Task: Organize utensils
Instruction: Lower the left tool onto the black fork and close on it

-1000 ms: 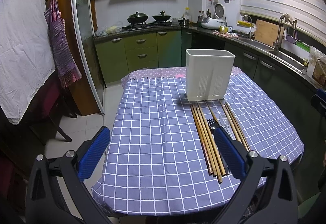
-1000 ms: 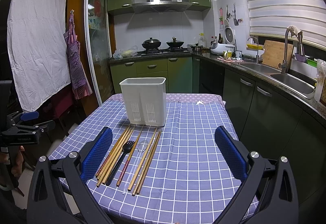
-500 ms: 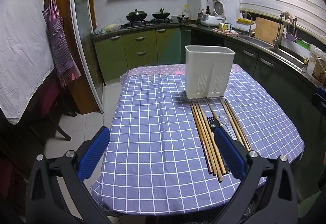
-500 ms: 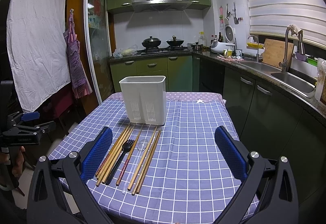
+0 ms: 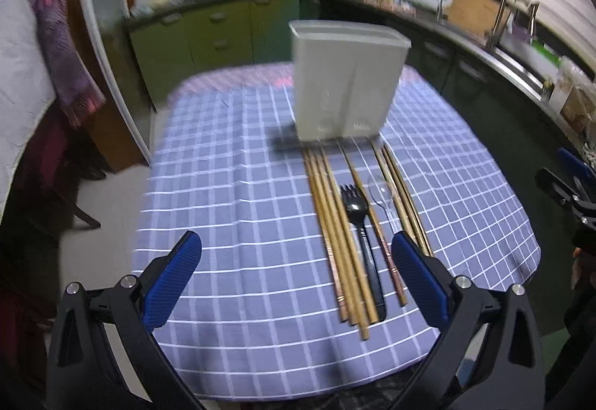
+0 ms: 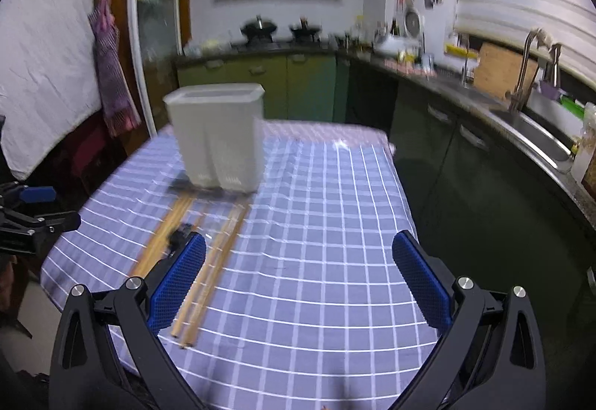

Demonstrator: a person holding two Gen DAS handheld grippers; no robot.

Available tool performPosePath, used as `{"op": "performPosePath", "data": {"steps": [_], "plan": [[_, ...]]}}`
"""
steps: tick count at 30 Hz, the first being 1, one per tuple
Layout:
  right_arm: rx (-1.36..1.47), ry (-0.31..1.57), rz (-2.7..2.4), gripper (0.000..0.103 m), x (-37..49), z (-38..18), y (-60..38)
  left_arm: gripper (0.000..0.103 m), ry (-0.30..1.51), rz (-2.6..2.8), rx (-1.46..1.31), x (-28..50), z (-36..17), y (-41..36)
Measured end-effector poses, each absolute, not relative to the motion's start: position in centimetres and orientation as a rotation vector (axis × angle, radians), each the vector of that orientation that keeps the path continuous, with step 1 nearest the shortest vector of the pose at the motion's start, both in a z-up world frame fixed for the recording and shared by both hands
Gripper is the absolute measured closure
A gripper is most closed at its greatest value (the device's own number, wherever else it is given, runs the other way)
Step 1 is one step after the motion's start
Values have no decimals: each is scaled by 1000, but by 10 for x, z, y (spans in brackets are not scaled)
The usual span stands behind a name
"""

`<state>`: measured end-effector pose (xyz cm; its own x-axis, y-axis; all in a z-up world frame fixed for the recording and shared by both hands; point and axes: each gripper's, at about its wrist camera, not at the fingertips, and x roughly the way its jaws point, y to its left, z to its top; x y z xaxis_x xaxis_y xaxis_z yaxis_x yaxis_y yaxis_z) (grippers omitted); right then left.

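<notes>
A white plastic utensil holder stands upright on the table with the blue checked cloth; it also shows in the right wrist view. In front of it lie several wooden chopsticks, a black plastic fork and a clear plastic spoon, side by side. My left gripper is open and empty above the near table edge, its right finger beside the chopsticks. My right gripper is open and empty; its left finger hides part of the chopsticks and the fork.
Green kitchen cabinets and a stove with pans run along the back wall. A counter with a sink runs along the right. A chair with a pink apron stands at the left. The other gripper shows at each view's edge.
Both grippers have moved forward and lower toward the table; the holder and utensils look larger and blurred. Both grippers stay open and empty.
</notes>
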<state>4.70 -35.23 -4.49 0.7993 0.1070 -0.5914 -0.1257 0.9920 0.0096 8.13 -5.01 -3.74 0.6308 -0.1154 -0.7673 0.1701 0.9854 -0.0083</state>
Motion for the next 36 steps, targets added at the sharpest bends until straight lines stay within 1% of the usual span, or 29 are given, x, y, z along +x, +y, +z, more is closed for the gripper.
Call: {"op": "performPosePath", "data": {"steps": [5, 8, 10, 11, 12, 13, 15, 18, 20, 22, 24, 25, 27, 30, 33, 36], "plan": [[-39, 782, 111, 4, 91, -65, -370, 6, 1003, -181, 78, 121, -56, -86], [-12, 868, 129, 5, 109, -76, -379, 11, 1126, -201, 60, 138, -74, -100], [2, 914, 143, 9, 119, -80, -383, 24, 1207, -203, 64, 145, -87, -107], [3, 937, 136, 12, 124, -83, -387, 27, 1249, -207, 59, 148, -94, -111], [4, 961, 129, 15, 128, -85, -390, 33, 1281, -214, 57, 149, -99, -113], [9, 979, 132, 20, 130, -85, -392, 36, 1315, -211, 60, 150, -104, -115], [34, 1024, 159, 22, 136, -88, -397, 40, 1349, -201, 61, 152, -110, -118], [36, 1054, 185, 24, 138, -94, -395, 56, 1372, -182, 73, 156, -118, -121], [39, 1069, 202, 25, 139, -97, -394, 64, 1396, -191, 60, 158, -125, -125], [36, 1079, 220, 29, 140, -98, -392, 73, 1415, -193, 66, 161, -131, -128], [46, 1074, 235, 32, 140, -98, -390, 76, 1429, -179, 81, 167, -138, -135], [43, 1075, 234, 35, 140, -98, -389, 76, 1429, -167, 87, 169, -141, -137], [43, 1079, 236, 38, 140, -98, -387, 76, 1431, -146, 95, 175, -145, -140], [41, 1079, 242, 38, 140, -98, -386, 77, 1437, -145, 102, 182, -150, -146], [47, 1076, 239, 38, 141, -100, -388, 81, 1445, -159, 110, 188, -154, -156], [57, 1083, 240, 38, 142, -103, -390, 82, 1448, -153, 123, 195, -155, -161]]}}
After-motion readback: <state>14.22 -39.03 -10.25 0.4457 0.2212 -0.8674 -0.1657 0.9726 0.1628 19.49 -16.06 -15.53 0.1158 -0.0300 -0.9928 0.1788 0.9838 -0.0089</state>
